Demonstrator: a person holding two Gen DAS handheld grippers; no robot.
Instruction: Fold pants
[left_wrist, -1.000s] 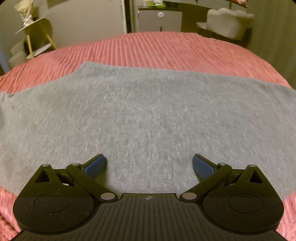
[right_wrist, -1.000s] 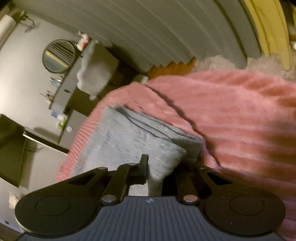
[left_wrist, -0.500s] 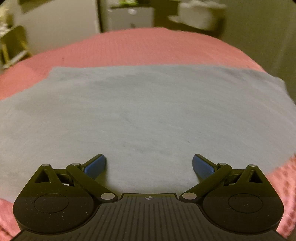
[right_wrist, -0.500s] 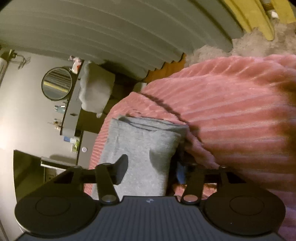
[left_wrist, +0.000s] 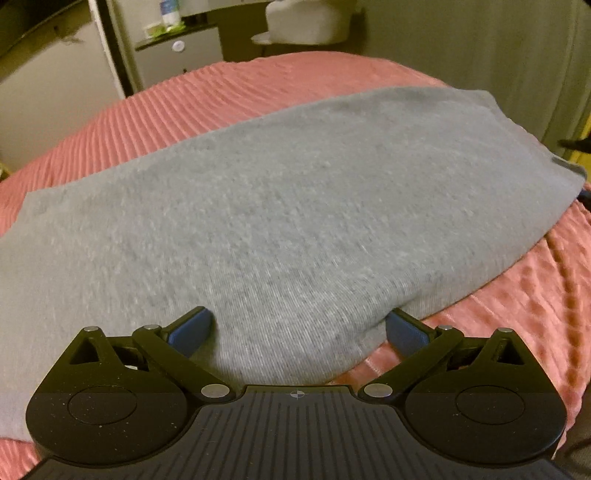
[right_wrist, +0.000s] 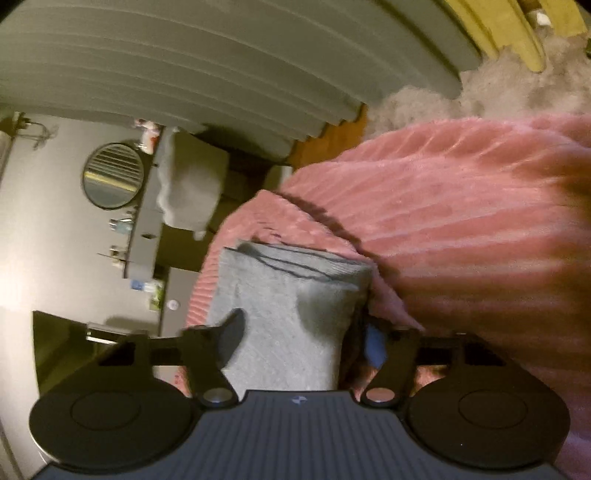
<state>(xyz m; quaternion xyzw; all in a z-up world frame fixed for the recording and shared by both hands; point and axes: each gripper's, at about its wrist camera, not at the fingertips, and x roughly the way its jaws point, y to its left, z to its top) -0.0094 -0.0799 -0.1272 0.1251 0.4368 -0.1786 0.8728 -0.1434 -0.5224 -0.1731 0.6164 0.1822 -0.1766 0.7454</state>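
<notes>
- Pants (left_wrist: 295, 206): grey knit cloth, folded into a broad flat slab, lying on the bed. In the left wrist view the slab runs slantwise from lower left to upper right, its near edge rounded and thick. In the right wrist view its end shows several stacked layers with dark seams between them.
- Blanket (left_wrist: 258, 85): pink, ribbed, covering the bed under the pants; bare on every side of the cloth.
- Left gripper (left_wrist: 298, 325): low over the near edge of the pants, pointing steeply down. Jaws stand wide apart. One blue pad (left_wrist: 190, 328) sits over the grey cloth, the other at the fold's edge, just above the blanket. Nothing is pinched; whether the pads touch the cloth cannot be told.
- Right gripper (right_wrist: 301, 334): at the end of the folded pants, view rolled sideways. Jaws about half spread and closing. The thick end of the pants lies between the fingers (right_wrist: 229, 328); the dark left finger stands beside the cloth, the right one, with a blue pad, sits in shadow between cloth and blanket. No squeeze on the cloth shows.
- Round mirror (right_wrist: 112, 175): on the far wall, right wrist view.
- Chair (left_wrist: 308, 22): pale, upholstered, beyond the bed.
- Cabinet (left_wrist: 177, 55): grey, with a round knob, beside the chair.
- Curtain (right_wrist: 221, 66): grey, pleated, along the room's edge.
- Rug (right_wrist: 480, 88): shaggy, pale, on the floor next to the bed.
</notes>
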